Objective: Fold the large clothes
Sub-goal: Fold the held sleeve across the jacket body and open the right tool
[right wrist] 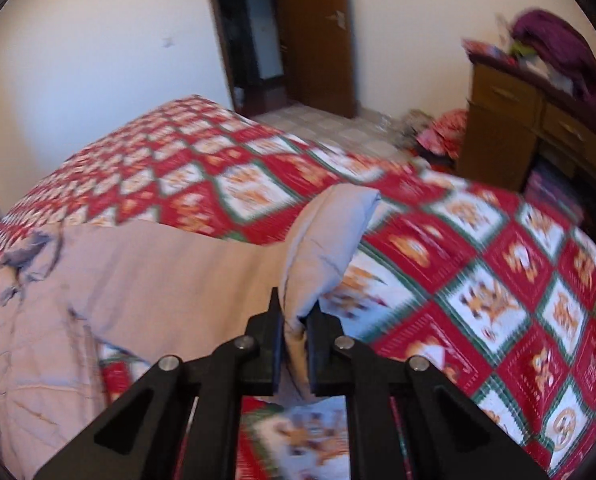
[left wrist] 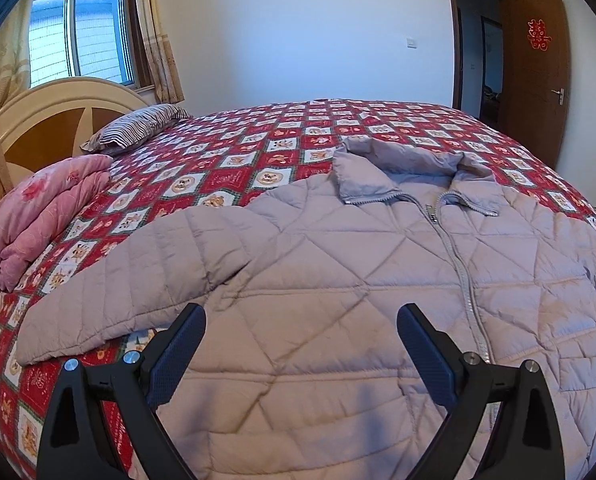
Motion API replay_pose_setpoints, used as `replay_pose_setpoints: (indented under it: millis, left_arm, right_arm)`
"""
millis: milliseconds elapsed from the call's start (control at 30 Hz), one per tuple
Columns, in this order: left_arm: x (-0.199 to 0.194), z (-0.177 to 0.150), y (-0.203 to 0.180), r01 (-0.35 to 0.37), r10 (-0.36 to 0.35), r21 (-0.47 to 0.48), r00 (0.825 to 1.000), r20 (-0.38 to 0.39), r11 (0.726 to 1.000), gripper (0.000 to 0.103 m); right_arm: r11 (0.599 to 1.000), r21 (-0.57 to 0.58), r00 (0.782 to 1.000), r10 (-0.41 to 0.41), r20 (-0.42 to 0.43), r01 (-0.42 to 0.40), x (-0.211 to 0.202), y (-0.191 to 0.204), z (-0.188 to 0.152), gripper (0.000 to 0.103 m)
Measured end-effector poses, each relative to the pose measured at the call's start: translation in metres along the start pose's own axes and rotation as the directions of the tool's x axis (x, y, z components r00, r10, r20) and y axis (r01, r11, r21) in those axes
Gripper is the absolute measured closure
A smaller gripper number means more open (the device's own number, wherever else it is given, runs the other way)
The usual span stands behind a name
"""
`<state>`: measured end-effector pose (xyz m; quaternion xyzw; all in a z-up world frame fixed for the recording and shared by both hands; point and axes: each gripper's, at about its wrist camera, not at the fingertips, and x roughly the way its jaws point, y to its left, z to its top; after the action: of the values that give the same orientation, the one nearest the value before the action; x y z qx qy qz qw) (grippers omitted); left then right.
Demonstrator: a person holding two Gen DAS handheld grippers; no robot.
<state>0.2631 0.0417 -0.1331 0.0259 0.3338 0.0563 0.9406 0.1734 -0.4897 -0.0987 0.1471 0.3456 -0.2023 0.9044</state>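
Jacket [left wrist: 337,280], a pale lilac quilted one, is lying front-up and zipped on the red patterned bedspread [left wrist: 234,160], its collar pointing toward the far wall and one sleeve [left wrist: 110,296] stretching out toward the folded pink blanket [left wrist: 46,216]. Left gripper [left wrist: 301,322] is hovering over the lower front panel with its jaws spread wide, gripping nothing. Right gripper [right wrist: 296,320] is clenching the other sleeve's cuff [right wrist: 329,240], lifting it off the bedspread.

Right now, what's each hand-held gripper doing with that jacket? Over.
Left hand-held gripper open above jacket. Right hand-held gripper shut on sleeve, lifted off bed. Nothing blocking.
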Motion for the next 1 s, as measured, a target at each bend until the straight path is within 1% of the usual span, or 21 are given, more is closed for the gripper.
replay_pose_setpoints:
  millis: [133, 233, 400, 467, 667, 800, 900, 1000]
  left_arm:
    - [0.006, 0.002, 0.008, -0.005, 0.005, 0.000, 1.000, -0.006, 1.000, 0.006]
    - [0.014, 0.005, 0.015, -0.022, 0.022, 0.004, 1.000, -0.012, 1.000, 0.006]
    - [0.027, 0.009, 0.033, -0.036, 0.036, -0.022, 0.999, -0.032, 0.999, 0.006]
    - [0.030, 0.009, 0.037, -0.042, 0.041, -0.026, 0.999, -0.036, 0.999, 0.006]
    - [0.037, 0.011, 0.046, -0.024, 0.023, -0.029, 0.999, -0.040, 0.999, 0.006]
    - [0.043, 0.009, 0.051, -0.006, 0.003, -0.044, 0.999, -0.053, 0.999, 0.006]
    - [0.048, 0.006, 0.052, -0.005, 0.002, -0.045, 0.998, -0.059, 0.999, 0.006]
    - [0.051, 0.003, 0.053, -0.006, 0.002, -0.054, 0.998, -0.070, 0.999, 0.006]
  right_arm:
    - [0.995, -0.084, 0.998, 0.053, 0.042, -0.050, -0.017, 0.045, 0.011, 0.092]
    - [0.986, -0.150, 0.995, 0.083, 0.061, -0.073, -0.023, 0.077, 0.013, 0.092]
    - [0.962, -0.248, 0.988, 0.137, 0.065, -0.117, -0.025, 0.132, 0.008, 0.092]
    - [0.945, -0.298, 0.985, 0.161, 0.066, -0.134, -0.025, 0.160, 0.004, 0.092]
    - [0.902, -0.390, 0.975, 0.218, 0.044, -0.184, -0.014, 0.228, -0.013, 0.092]
    - [0.878, -0.427, 0.969, 0.247, 0.019, -0.215, -0.005, 0.261, -0.024, 0.092]
    - [0.859, -0.452, 0.964, 0.266, -0.006, -0.240, 0.001, 0.285, -0.036, 0.092]
    - [0.836, -0.481, 0.959, 0.280, -0.039, -0.263, 0.007, 0.309, -0.055, 0.092]
